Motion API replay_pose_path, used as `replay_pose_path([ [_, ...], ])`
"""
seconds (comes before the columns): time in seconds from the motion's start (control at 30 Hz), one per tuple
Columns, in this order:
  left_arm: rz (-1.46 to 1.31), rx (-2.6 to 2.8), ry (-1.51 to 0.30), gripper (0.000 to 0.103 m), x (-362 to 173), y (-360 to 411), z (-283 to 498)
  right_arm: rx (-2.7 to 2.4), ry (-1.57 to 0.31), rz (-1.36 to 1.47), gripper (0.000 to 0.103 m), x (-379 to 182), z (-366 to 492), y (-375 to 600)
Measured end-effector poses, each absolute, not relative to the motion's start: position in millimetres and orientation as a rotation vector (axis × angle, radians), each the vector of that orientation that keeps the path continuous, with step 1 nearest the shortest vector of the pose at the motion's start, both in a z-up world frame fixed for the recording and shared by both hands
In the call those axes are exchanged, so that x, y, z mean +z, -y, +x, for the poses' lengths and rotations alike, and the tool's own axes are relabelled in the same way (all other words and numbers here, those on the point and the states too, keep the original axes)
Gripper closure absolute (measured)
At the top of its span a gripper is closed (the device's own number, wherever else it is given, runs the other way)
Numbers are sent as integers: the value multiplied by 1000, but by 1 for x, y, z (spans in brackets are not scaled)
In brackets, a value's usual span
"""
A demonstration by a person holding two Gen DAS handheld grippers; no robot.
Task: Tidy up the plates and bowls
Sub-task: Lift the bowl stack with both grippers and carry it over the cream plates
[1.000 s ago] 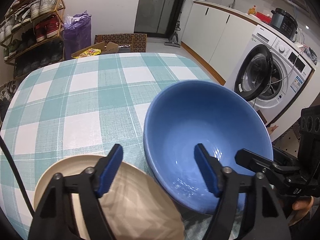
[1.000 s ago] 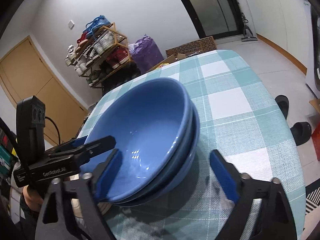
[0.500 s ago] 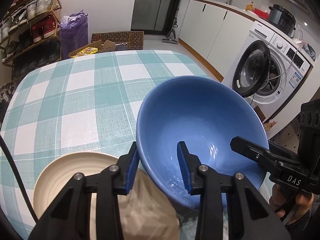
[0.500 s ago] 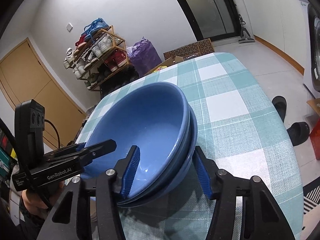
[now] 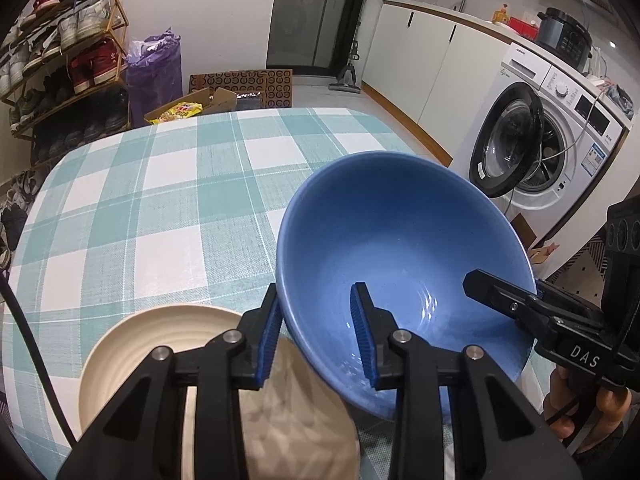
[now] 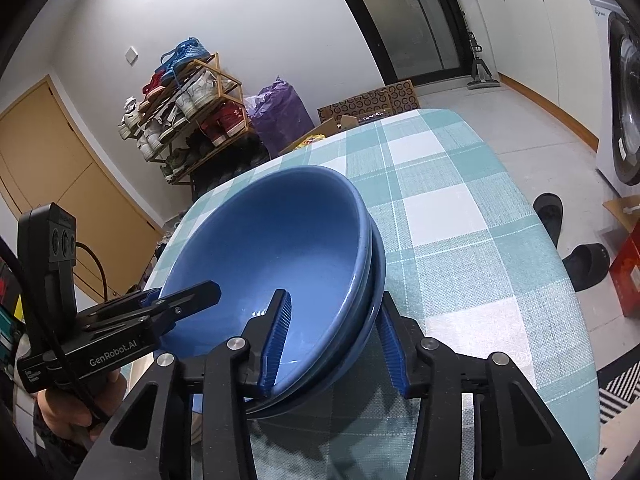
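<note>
A stack of nested blue bowls [image 5: 400, 240] stands on the checked table [image 5: 160, 200], its near side over a cream plate [image 5: 160, 352]. My left gripper [image 5: 316, 336] is shut on the stack's near-left rim, one pad outside the wall and one inside. In the right wrist view the blue bowls [image 6: 280, 248] fill the middle. My right gripper [image 6: 334, 344] straddles their near-right rim, its jaws closing. The outer pad lies along the lower bowl and the inner one stands off the wall. Each view shows the other gripper at the opposite rim: the right gripper [image 5: 520, 308], the left gripper [image 6: 180, 304].
The table's right edge [image 6: 560, 280] drops to the floor, where black slippers [image 6: 560, 232] lie. A washing machine [image 5: 540, 152] with its door open stands beyond the table. A shoe rack [image 5: 68, 60] and a cardboard box [image 5: 192, 108] sit behind it.
Both grippers' jaws have narrowed from wide open onto the bowls' rim. The left one has shifted right, off the plate and onto the bowl wall.
</note>
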State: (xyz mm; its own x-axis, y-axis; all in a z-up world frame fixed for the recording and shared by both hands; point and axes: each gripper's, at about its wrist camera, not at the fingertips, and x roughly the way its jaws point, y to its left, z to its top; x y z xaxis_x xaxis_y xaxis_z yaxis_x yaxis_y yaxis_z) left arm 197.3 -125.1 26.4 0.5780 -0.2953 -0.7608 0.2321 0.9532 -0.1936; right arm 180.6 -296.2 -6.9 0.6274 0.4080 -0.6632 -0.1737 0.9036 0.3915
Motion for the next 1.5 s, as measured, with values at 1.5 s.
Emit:
replay_pose_path([
  [1.5, -196, -193, -729, 70, 83, 35, 135, 443, -720, 191, 59, 80, 128, 210],
])
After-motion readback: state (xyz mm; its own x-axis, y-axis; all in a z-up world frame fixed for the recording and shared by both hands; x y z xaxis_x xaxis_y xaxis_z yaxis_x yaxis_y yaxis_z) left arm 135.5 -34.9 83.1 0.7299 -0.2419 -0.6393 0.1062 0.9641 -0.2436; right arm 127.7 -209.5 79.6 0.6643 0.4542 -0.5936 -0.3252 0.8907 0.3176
